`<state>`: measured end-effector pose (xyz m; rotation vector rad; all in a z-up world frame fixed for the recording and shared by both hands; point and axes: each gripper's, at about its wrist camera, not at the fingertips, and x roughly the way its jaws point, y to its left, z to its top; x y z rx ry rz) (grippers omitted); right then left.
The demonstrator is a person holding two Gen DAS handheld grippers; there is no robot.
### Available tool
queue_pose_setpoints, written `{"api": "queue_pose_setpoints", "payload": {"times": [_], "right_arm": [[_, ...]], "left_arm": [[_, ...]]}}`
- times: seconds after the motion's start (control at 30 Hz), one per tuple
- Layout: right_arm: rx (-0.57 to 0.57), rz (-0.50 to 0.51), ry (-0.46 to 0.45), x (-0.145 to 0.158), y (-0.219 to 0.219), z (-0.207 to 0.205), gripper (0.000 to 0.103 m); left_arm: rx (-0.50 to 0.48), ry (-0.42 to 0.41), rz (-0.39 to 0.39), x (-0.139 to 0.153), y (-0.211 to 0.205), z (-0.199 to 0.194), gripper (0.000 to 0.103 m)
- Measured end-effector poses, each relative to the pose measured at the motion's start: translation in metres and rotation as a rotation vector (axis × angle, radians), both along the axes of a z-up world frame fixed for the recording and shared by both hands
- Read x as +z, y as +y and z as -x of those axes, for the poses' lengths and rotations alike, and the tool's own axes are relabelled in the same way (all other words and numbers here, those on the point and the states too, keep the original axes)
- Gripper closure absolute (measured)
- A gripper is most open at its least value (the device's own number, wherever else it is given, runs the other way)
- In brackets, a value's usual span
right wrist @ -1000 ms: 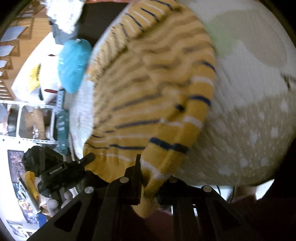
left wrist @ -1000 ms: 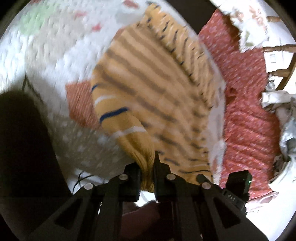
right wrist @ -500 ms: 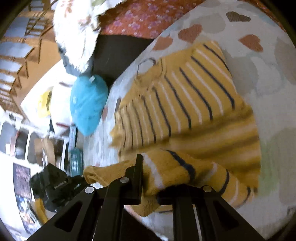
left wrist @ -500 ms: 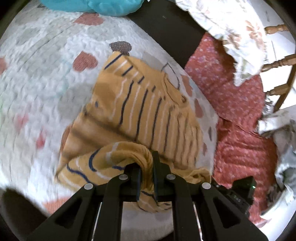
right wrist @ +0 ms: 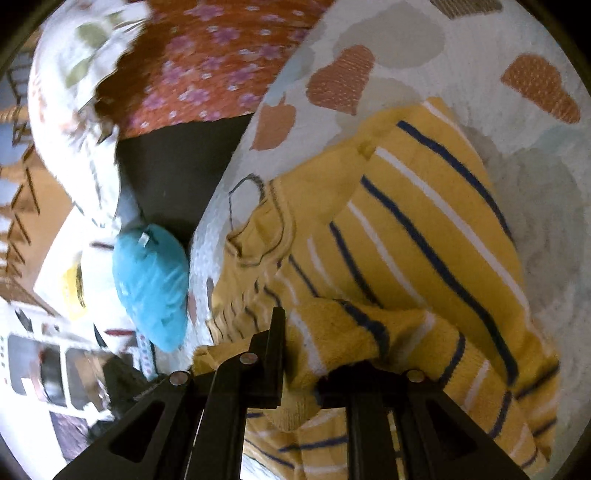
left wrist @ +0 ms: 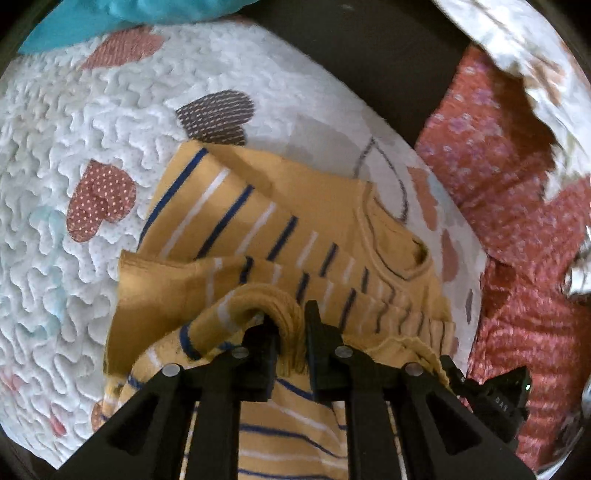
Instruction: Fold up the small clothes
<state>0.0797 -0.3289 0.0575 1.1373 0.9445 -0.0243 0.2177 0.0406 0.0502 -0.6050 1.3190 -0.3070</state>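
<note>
A small yellow sweater (left wrist: 258, 218) with navy and white stripes lies on a white quilt (left wrist: 74, 184) with heart patches. Its collar end rests flat and the near end is folded over it. My left gripper (left wrist: 290, 332) is shut on a bunched fold of the sweater's near edge, low over the garment. In the right wrist view the same sweater (right wrist: 424, 236) fills the middle. My right gripper (right wrist: 299, 350) is shut on the other corner of that edge; the cloth covers the right finger.
A turquoise cloth bundle (right wrist: 151, 291) lies at the quilt's edge, also at the top of the left wrist view (left wrist: 110, 14). A red floral fabric (left wrist: 517, 221) and a white floral cloth (right wrist: 74, 74) lie beyond. Shelves and clutter stand at the far left (right wrist: 37, 369).
Both grippers have carried the sweater's lower edge from hanging in the air down and forward over the collar end. The sweater now lies doubled on the quilt, seen from closer.
</note>
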Motion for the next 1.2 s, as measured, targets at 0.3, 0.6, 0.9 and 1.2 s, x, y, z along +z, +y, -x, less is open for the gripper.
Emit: {"api": "queue_pose_setpoints", "payload": {"times": [0.3, 0.6, 0.9, 1.2], "right_arm": [[-0.22, -0.275, -0.074, -0.032, -0.046, -0.002, 0.05], [-0.239, -0.191, -0.111, -0.003, -0.058, 0.005, 0.032], [-0.144, 0.161, -0.006, 0.022, -0.075, 0.045, 0.028], [0.138, 0.569, -0.019, 0.059, -0.005, 0.043, 0.051]], "left_arm": [[0.12, -0.019, 0.087, 0.012, 0.036, -0.018, 0.067], [0.124, -0.094, -0.059, 0.035, 0.07, -0.004, 0.054], [0.026, -0.036, -0.12, -0.006, 0.092, 0.053, 0.052], [0.033, -0.179, -0.121, 0.032, 0.084, 0.107, 0.049]]}}
